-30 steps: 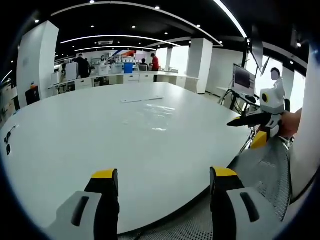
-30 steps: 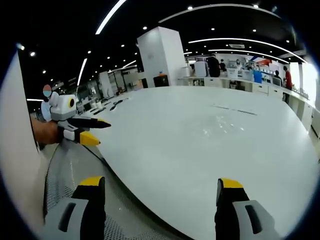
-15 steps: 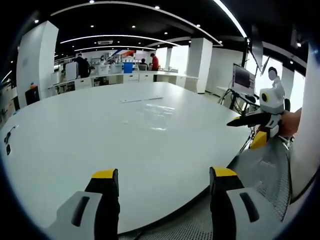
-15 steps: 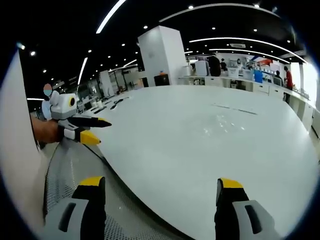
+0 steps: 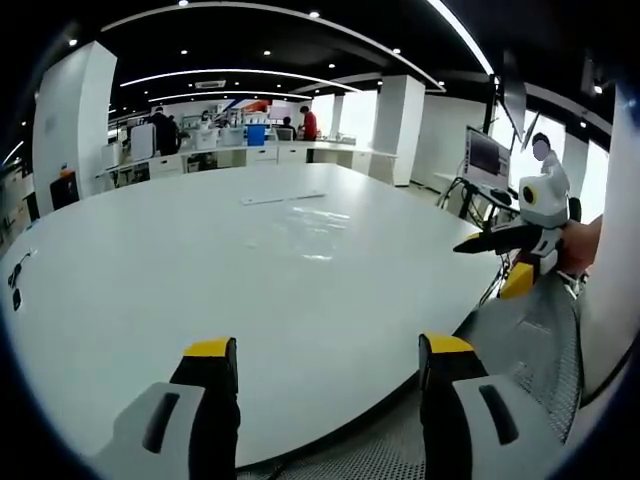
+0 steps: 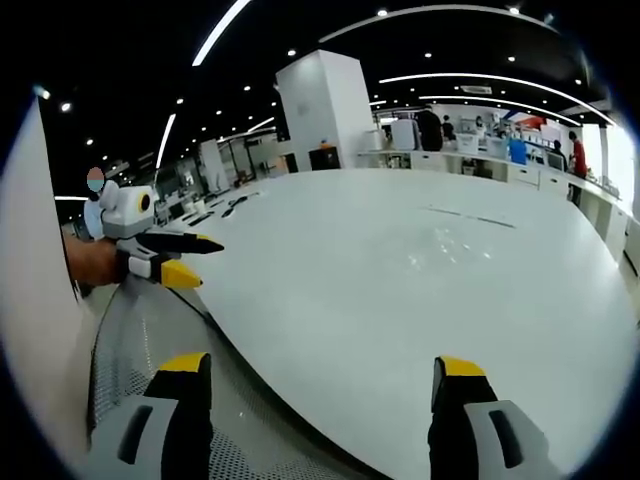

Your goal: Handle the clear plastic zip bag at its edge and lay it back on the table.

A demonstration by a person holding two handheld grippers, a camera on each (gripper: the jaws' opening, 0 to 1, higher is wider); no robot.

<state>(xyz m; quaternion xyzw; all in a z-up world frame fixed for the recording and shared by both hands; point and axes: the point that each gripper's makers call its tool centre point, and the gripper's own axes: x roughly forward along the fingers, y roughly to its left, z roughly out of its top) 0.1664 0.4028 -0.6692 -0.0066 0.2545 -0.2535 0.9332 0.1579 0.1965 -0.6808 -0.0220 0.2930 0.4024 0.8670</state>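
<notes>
Left gripper view has the clear plastic zip bag (image 5: 305,222) lying flat out toward the middle of the big white table (image 5: 120,290), well away from both tools. Honestly it's mostly just glare and a few wrinkles, plus a thin straight strip at its far side that I'd guess is the zip edge. In the right gripper view the same bag (image 6: 450,245) is a patch of sparkle on the tabletop with that strip beyond it.

My read on handling: it's going to be super light, floppy and a bit slick, and it'll cling flat to the table, so pinching the middle probably gets you nothing. The stiffer zip strip or a corner looks like the best place to get a jaw under. It shouldn't be fragile, just annoying.

The left gripper (image 5: 325,350) has its jaws spread wide with nothing between them, hanging over the near rim of the table. The right gripper (image 6: 315,365) is the same deal, wide apart and empty, also at the near edge. Each one pops up in the other's view, held out level in a hand (image 6: 92,262) beside the table, black fingers pointing roughly toward the tabletop. Neither is close to the bag, so the reach hasn't started. There's a mesh chair back (image 6: 130,340) just below the table edge.
</notes>
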